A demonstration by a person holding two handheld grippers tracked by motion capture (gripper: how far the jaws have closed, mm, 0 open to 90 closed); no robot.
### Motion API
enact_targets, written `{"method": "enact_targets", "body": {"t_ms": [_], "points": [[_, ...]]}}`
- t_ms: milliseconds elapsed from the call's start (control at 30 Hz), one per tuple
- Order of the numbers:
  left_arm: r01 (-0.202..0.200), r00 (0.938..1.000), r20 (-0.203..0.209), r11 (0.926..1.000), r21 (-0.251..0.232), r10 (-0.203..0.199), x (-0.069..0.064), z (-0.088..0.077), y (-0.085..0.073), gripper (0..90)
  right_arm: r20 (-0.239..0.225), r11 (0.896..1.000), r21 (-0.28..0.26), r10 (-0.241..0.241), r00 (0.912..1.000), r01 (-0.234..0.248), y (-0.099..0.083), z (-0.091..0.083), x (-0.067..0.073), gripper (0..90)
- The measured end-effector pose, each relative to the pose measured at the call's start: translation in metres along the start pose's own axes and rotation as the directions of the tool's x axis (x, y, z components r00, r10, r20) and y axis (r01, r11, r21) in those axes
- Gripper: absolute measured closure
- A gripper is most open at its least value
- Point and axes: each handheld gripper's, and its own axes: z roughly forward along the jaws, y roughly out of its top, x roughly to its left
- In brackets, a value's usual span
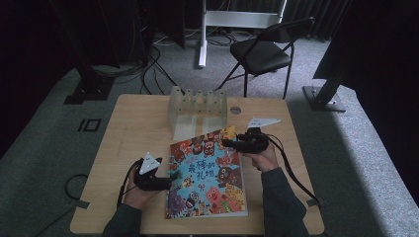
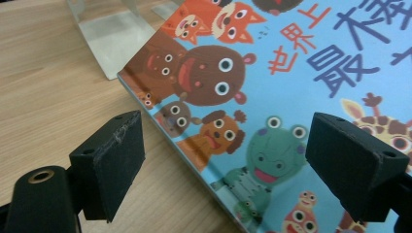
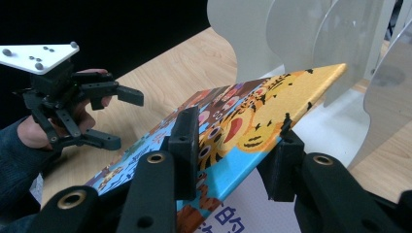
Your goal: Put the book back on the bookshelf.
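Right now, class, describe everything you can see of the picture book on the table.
The picture book is a thin book with a glossy blue cover crowded with cartoon animals and large Chinese characters. It lies on the wooden table, in front of the clear slotted rack. Its front cover is lifted at the far right corner, where the right tool clasps its edge. The left tool stands open at the spine edge.

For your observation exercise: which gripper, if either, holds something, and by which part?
The right gripper holds the book's cover by its edge, lifted off the pages. The left gripper is open over the book's other edge, holding nothing.
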Motion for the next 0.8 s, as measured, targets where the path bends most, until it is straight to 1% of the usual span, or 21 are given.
{"method": "enact_targets", "body": {"t_ms": [100,133,267,400,700,800], "points": [[0.0,1.0,0.005,1.0,-0.004,0.0,0.0,-0.001,0.0,14.4,-0.002,1.0,-0.007,-0.007,1.0,0.007,0.001,-0.002,0.002,63.8],[-0.008,0.9999,0.01,1.0,-0.002,0.008,0.0,-0.001,0.002,14.4,-0.004,1.0,-0.017,-0.012,0.9999,0.012,0.001,-0.005,0.004,64.9],[-0.006,0.9997,0.026,0.9999,-0.015,0.006,0.0,-0.002,0.005,14.5,-0.003,0.999,-0.036,-0.015,0.9999,0.015,0.002,-0.009,0.006,66.1],[-0.005,0.9992,0.039,0.9996,-0.027,0.006,0.001,-0.002,0.01,14.4,0.0,0.998,-0.058,-0.031,0.9995,0.031,0.006,-0.017,0.01,67.8],[0.0,0.9991,0.042,0.9994,-0.034,0.002,0.002,-0.001,0.01,14.4,0.007,0.993,-0.107,-0.054,0.9985,0.054,0.013,-0.029,0.02,70.9],[0.008,0.9986,0.053,0.9992,-0.038,-0.006,0.003,-0.001,0.011,14.4,0.005,0.991,-0.12,-0.061,0.9981,0.061,0.016,-0.034,0.023,72.4]]}}
